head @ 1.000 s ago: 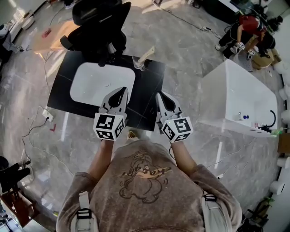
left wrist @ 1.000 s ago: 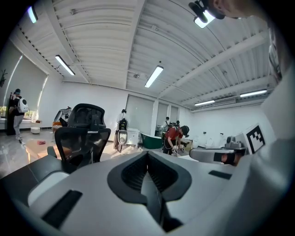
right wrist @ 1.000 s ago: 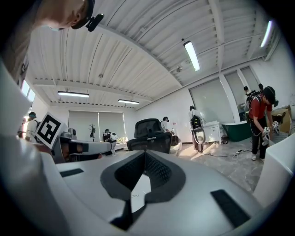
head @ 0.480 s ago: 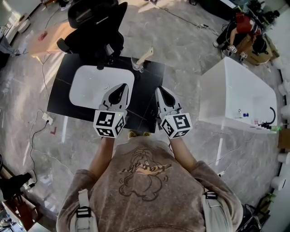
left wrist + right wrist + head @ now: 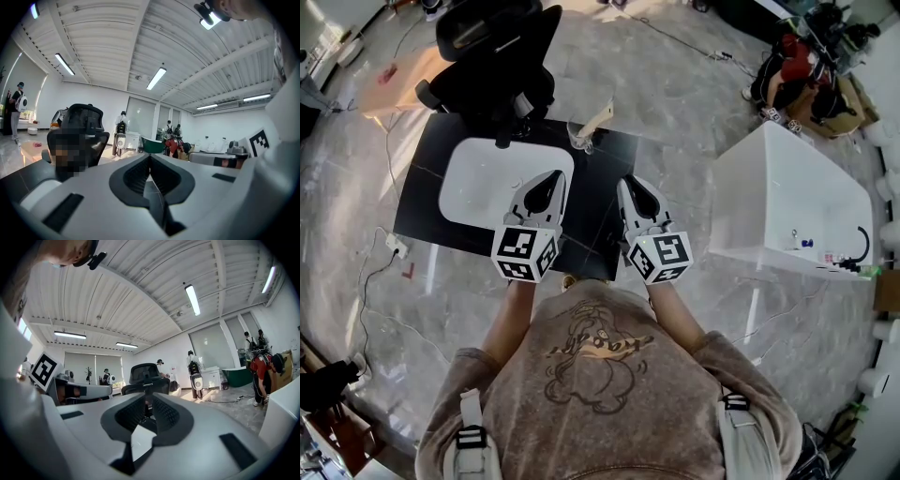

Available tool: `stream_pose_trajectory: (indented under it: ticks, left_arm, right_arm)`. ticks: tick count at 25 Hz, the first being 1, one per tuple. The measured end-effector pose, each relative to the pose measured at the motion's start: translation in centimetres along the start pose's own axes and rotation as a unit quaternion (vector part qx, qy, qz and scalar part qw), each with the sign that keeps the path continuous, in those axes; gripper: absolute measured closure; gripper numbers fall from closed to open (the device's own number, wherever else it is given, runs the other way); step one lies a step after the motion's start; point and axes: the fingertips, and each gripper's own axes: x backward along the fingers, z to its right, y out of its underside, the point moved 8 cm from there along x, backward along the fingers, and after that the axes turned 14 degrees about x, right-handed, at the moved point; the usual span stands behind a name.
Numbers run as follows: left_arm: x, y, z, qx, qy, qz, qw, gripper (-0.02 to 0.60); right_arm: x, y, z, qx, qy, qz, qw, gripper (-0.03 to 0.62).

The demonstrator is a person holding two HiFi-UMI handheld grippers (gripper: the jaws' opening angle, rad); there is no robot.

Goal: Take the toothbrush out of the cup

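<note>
Where cup (image 5: 579,139) stands at far edge of worktop (image 5: 602,161), toothbrush (image 5: 600,115) leans up-right; ahead, between left gripper (image 5: 552,179) and right gripper (image 5: 629,182), both clenched empty; left marginally nearer.

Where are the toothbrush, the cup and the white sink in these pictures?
toothbrush (image 5: 600,114), head view, on its pale handle above the cup.
cup (image 5: 579,141), head view, on its clear wall.
white sink (image 5: 483,183), head view, on the bare basin floor.
</note>
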Motion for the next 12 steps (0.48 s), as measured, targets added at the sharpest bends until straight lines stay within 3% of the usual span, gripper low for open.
stream_pose_trajectory:
  ticks: [2, 6, 12]
  left_arm:
    - [-0.3, 0.0, 0.0, 0.001, 0.0, 0.001, 1.0, 0.565]
    - [-0.9, -0.2, 0.0, 0.001, -0.001, 0.004, 1.0, 0.565]
    - [-1.6, -0.4, -0.2, -0.002, -0.002, 0.007, 1.0, 0.565]
  right_arm:
    - [-0.3, 0.1, 0.1, -0.003, -0.009, 0.001, 1.0, 0.472]
    - [-1.1, 0.0, 0.4, -0.014, -0.025, 0.007, 1.0, 0.383]
    - [-2.5, 0.5, 0.8, -0.019, -0.034, 0.0, 0.999, 0.365]
